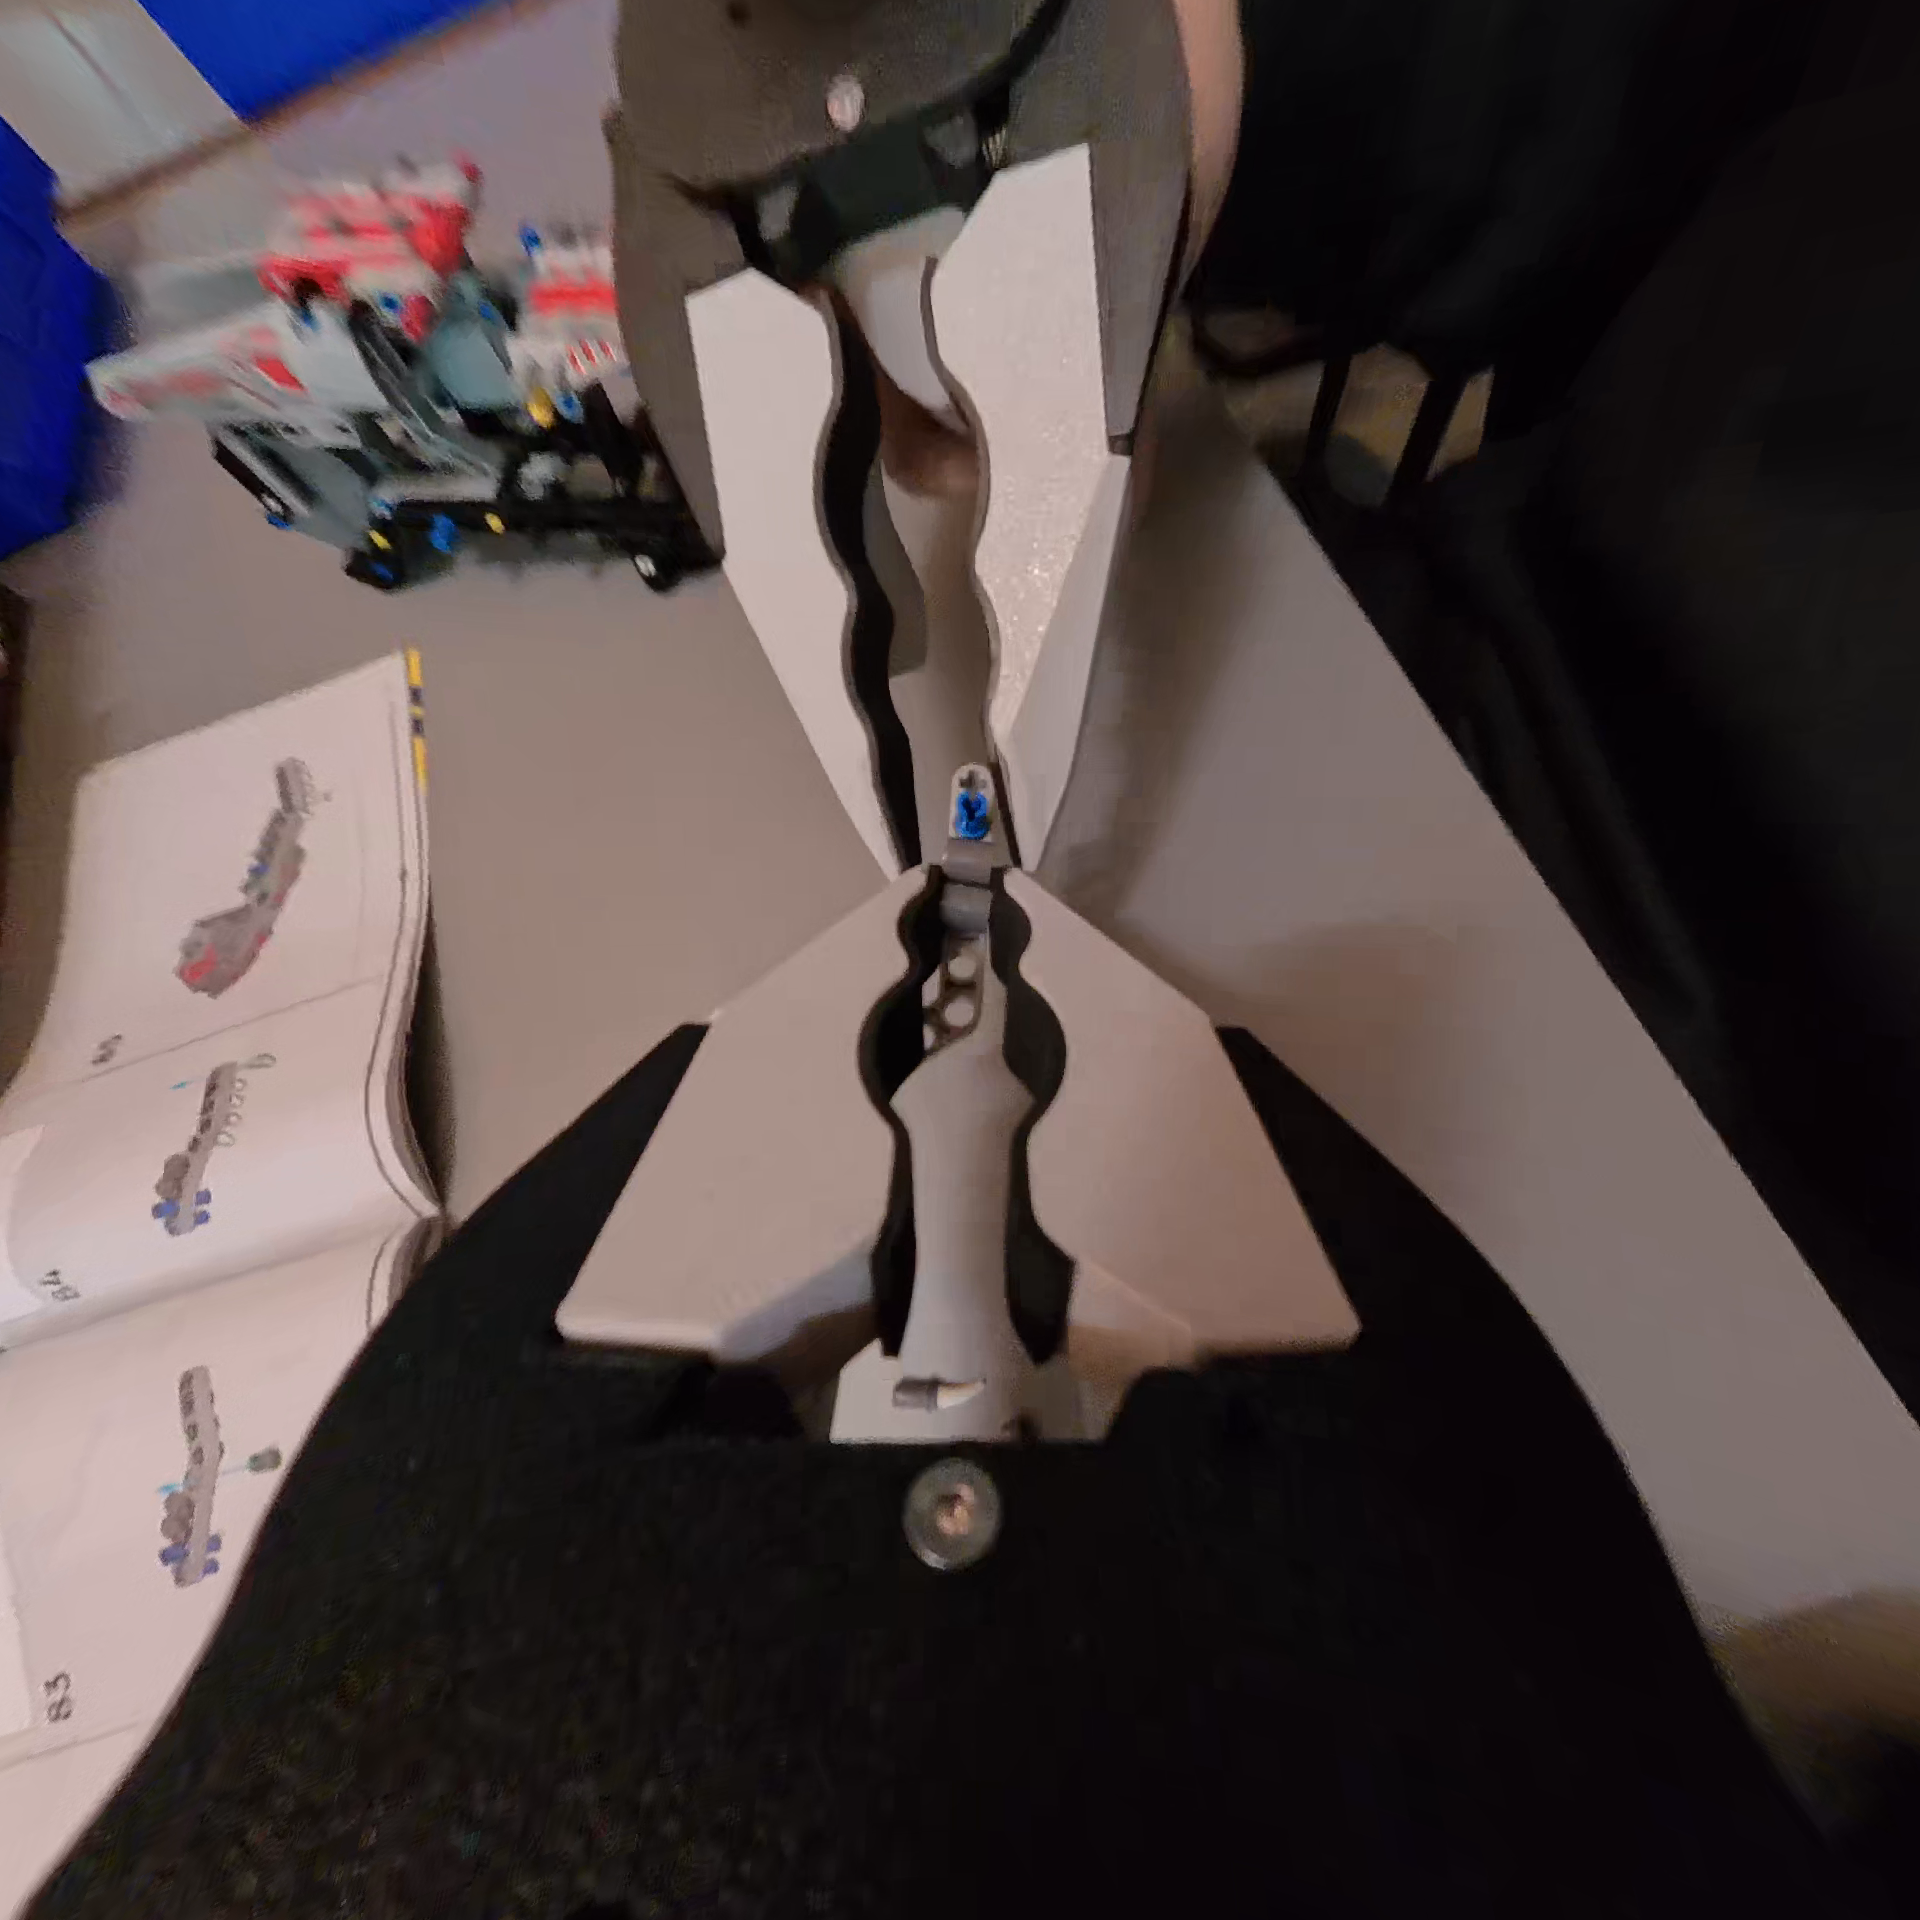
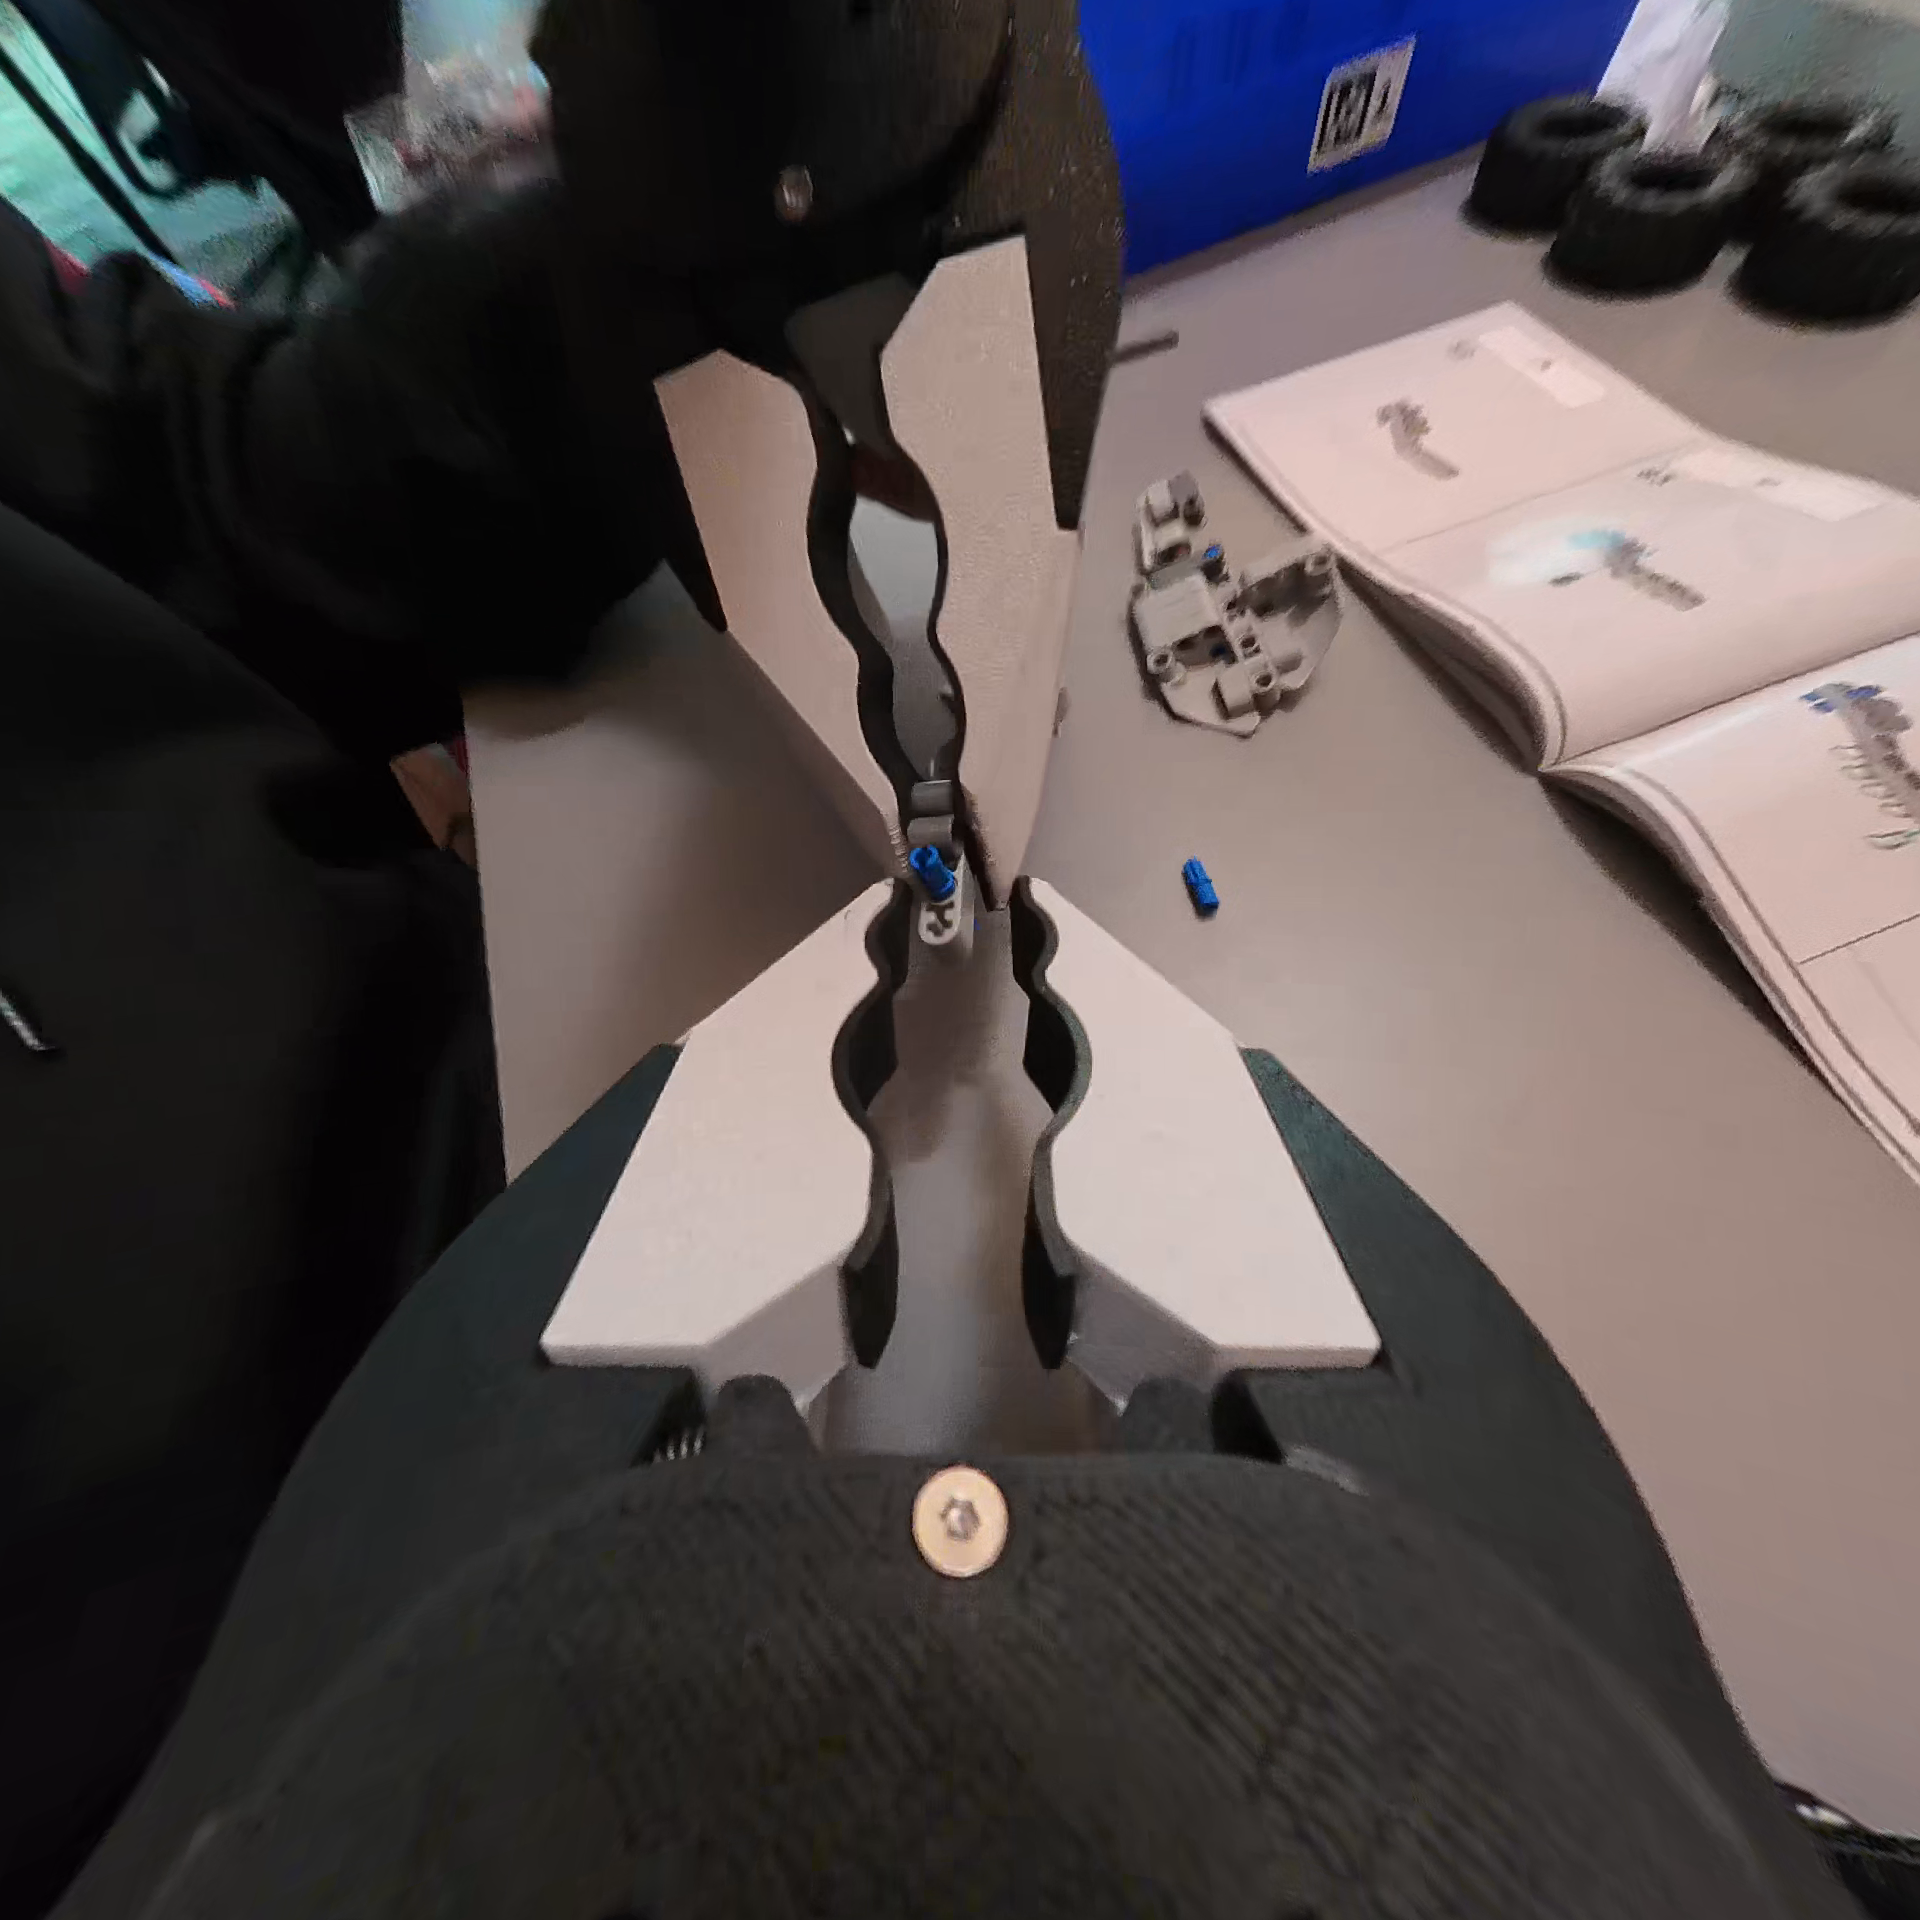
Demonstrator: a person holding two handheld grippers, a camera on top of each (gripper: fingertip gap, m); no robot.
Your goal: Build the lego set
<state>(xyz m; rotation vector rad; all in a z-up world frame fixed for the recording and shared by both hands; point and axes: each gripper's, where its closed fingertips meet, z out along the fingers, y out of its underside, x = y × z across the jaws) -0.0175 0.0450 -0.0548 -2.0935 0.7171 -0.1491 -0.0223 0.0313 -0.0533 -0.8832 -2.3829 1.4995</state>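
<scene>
Beside the open instruction booklet (image 2: 1558,582), over the grey tabletop (image 2: 1351,1039), the two grippers meet tip to tip. The left gripper (image 1: 968,878) has its jaws closed on a slim grey lego beam (image 1: 961,997), pinching it near the fingertips. The holed length of the beam runs back between the fingers, and its short free end pokes out ahead. A blue pin (image 1: 969,816) sits in that free end.

The right gripper (image 2: 958,899) faces the left one head-on. Its jaws stand narrowly apart, and the pinned end of the beam lies in the gap between the tips. One fingertip is close to the pin, but whether it touches is not clear. The right gripper holds nothing.

Between the booklet and the meeting grippers a loose blue pin (image 2: 1202,886) lies on the tabletop. A flat grey lego sub-assembly (image 2: 1226,623) rests just beside the booklet's edge, on the side toward the grippers. Beyond the booklet, seen from the right wrist, a cluster of black tyres (image 2: 1714,208) stands near a blue bin (image 2: 1226,114) that bears a sticker. Seen from the left wrist, a partly built truck model (image 1: 416,364) in red, white, grey and black stands beyond the booklet, blurred. A person's dark sleeve (image 2: 312,468) reaches in behind the left gripper, on the side away from the booklet.
</scene>
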